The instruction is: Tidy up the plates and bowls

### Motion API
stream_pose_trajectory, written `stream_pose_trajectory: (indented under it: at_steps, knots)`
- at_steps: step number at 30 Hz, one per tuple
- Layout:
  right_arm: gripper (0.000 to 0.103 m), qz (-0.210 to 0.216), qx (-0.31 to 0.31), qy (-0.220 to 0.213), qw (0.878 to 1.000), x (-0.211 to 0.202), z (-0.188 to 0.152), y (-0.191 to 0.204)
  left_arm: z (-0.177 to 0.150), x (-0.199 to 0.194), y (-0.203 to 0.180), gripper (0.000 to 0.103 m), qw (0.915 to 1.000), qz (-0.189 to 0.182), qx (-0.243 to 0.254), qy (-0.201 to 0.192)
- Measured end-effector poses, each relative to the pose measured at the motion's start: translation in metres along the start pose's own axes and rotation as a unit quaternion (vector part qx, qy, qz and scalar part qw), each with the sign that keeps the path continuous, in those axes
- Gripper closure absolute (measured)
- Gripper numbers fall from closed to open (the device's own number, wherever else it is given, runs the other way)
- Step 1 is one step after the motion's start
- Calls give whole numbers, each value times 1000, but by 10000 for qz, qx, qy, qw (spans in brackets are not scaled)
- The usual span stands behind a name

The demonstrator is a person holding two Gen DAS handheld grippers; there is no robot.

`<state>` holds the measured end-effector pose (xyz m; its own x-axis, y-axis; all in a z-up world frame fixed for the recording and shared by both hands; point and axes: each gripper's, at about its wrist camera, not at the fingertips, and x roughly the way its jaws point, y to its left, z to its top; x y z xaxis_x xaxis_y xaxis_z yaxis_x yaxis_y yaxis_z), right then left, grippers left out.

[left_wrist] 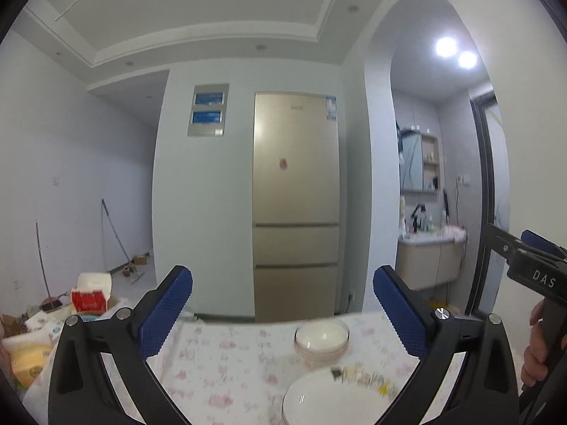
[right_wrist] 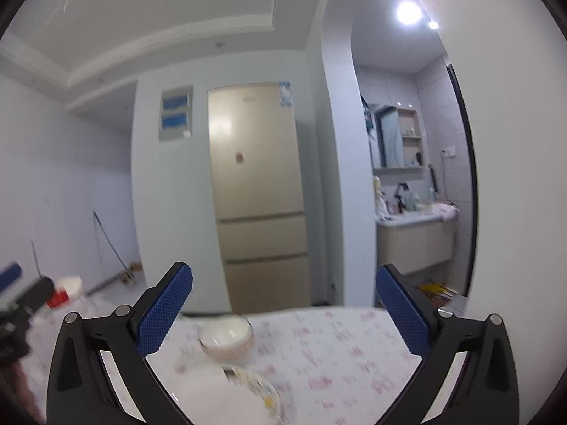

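Since glazed ceramic looks rigid, slick, chip-prone: pinch rim, not base. Small white-and-pink round bowl (left_wrist: 321, 340) sits near table far edge; white plate with coloured printed rim (left_wrist: 340, 398) just nearer, apart. Both on pink-floral tablecloth (left_wrist: 226, 361). Left gripper (left_wrist: 282, 313), right gripper (right_wrist: 283, 313): fingers spread, empty, above table.

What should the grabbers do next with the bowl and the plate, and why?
Probably lower the left gripper toward the bowl. Both grippers are open and hold nothing, well above the flowered tablecloth, and the bowl sits just beyond the plate, apart from it, so nothing is stacked yet.
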<state>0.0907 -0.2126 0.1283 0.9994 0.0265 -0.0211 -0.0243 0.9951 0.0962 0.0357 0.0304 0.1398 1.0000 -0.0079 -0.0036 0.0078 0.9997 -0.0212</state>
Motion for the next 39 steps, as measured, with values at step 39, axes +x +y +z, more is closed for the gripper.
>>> stream_pose_trajectory:
  at_steps: [39]
  knots:
    - [0, 79, 797, 1802, 9804, 241, -22, 10, -28, 280, 16, 0, 9791, 35, -820, 1862]
